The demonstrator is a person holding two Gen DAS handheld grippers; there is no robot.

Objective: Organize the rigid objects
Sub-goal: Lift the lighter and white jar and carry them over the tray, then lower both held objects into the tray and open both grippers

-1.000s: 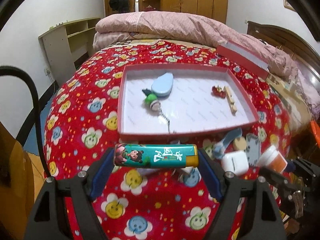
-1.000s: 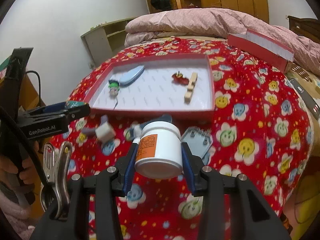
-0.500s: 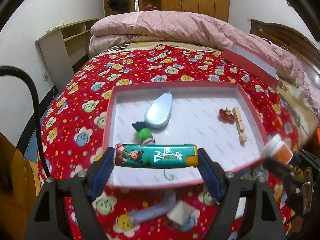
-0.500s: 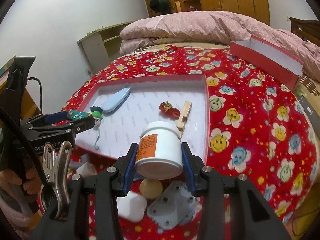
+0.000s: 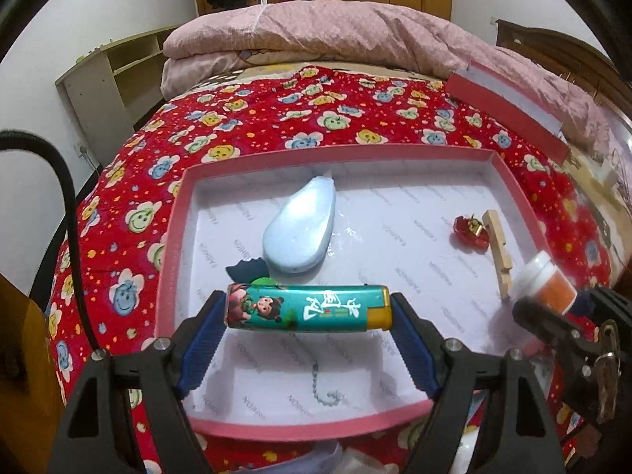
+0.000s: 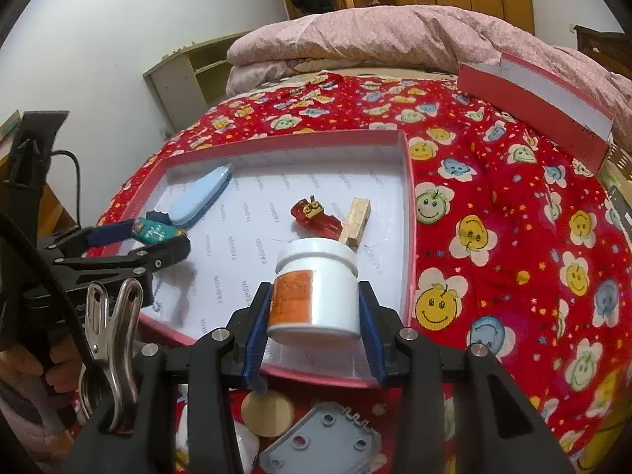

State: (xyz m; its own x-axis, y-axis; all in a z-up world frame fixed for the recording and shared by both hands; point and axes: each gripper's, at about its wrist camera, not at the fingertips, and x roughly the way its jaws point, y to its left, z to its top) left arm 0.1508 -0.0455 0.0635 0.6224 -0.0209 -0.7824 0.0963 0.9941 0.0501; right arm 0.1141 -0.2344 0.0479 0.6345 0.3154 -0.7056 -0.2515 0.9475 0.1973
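Note:
My left gripper (image 5: 308, 312) is shut on a teal cartoon lighter (image 5: 308, 308), held crosswise above the near left part of the pink tray (image 5: 300, 428). My right gripper (image 6: 314, 308) is shut on a white jar with an orange label (image 6: 316, 288), hovering over the tray's (image 6: 410, 213) near right part. In the left wrist view the jar (image 5: 543, 280) shows at the right. In the tray lie a light blue case (image 5: 302, 229), a red toy car (image 5: 470, 231), a wooden clothespin (image 5: 497, 247) and a green keychain with chain (image 5: 324, 391), half hidden by the lighter.
On the red flowered bedspread (image 6: 513, 237), in front of the tray, lie a round wooden disc (image 6: 266, 412), a grey plate with holes (image 6: 328, 442) and white pieces. The tray's lid (image 6: 533, 98) lies at the far right. Pink bedding (image 5: 316, 35) is piled behind.
Both grippers moved forward from the loose objects in front of the tray to above the tray floor, each carrying its object. The tray's contents have not moved.

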